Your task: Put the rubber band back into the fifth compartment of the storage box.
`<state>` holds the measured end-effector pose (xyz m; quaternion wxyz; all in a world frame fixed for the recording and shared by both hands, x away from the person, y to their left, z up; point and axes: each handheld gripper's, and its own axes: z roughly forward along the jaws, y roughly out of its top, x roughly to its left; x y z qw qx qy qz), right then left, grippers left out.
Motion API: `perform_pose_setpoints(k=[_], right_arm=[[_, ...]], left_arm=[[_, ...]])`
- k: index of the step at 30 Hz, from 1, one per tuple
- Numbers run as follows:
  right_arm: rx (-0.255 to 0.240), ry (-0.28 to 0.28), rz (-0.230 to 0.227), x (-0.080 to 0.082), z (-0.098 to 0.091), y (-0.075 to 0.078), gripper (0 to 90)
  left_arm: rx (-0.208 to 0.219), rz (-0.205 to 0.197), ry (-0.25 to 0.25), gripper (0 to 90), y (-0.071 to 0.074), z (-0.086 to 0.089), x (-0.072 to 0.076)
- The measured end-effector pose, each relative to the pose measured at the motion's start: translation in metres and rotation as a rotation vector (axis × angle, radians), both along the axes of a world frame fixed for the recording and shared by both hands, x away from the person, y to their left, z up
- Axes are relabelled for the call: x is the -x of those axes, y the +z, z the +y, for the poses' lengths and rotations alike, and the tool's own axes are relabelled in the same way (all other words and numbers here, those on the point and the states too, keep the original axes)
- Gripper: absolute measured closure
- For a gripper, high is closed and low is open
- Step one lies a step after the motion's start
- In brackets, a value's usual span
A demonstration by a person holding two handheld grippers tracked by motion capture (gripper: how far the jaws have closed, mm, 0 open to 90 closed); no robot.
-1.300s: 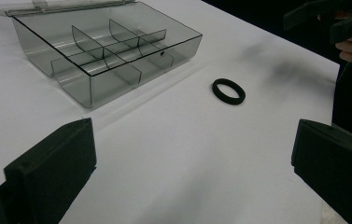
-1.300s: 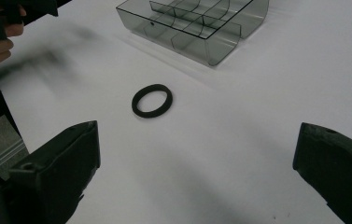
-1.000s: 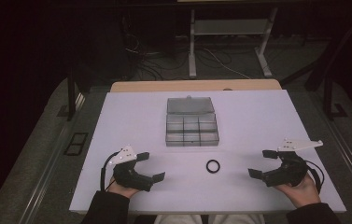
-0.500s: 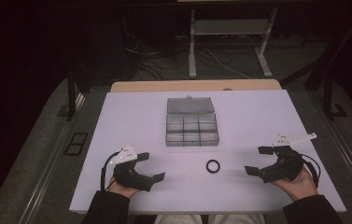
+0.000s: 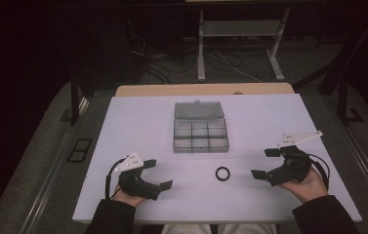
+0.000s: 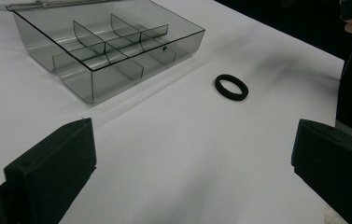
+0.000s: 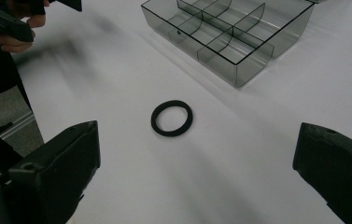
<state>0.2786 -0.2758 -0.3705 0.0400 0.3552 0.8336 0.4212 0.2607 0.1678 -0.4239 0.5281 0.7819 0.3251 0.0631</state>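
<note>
A small black ring (image 5: 223, 173) (image 6: 231, 87) (image 7: 172, 117) lies flat on the white table (image 5: 137, 131), just in front of a clear grey compartment box (image 5: 200, 132) (image 6: 108, 42) (image 7: 229, 28) with its lid folded back. My right gripper (image 5: 265, 164) (image 7: 197, 182) is open, to the right of the ring and pointed at it, nothing between its jaws. My left gripper (image 5: 157, 174) (image 6: 192, 172) is open near the front left of the table, apart from the ring. The other hand and its gripper (image 7: 10, 23) appear far off in the right gripper view.
The box has several empty compartments. Behind the table are a wooden edge (image 5: 201, 89), metal stand legs (image 5: 201, 48) and cables on a dark floor. Grey floor borders the table on both sides.
My right gripper has moved left and slightly away from me, toward the ring. The left gripper, the ring and the box have stayed where they were.
</note>
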Motion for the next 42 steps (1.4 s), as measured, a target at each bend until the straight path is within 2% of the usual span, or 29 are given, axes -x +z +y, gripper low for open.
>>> perform_pose_setpoints(k=[17, 25, 34, 42], right_arm=[[0.041, 0.056, 0.012, -0.018, 0.022, 0.008, 0.4], [0.070, 0.096, 0.030, -0.030, 0.038, 0.004, 0.4], [0.091, 0.107, 0.046, -0.040, 0.045, -0.001, 0.4], [0.122, 0.120, 0.074, -0.050, 0.053, -0.012, 0.4]], left_arm=[[0.001, 0.001, -0.004, 0.0, 0.000, 0.000, 0.000], [0.002, 0.000, -0.005, 0.0, 0.000, 0.000, 0.000], [0.002, 0.001, -0.005, 0.0, 0.000, -0.001, 0.000], [0.003, 0.001, -0.006, 0.0, 0.000, -0.001, 0.000]])
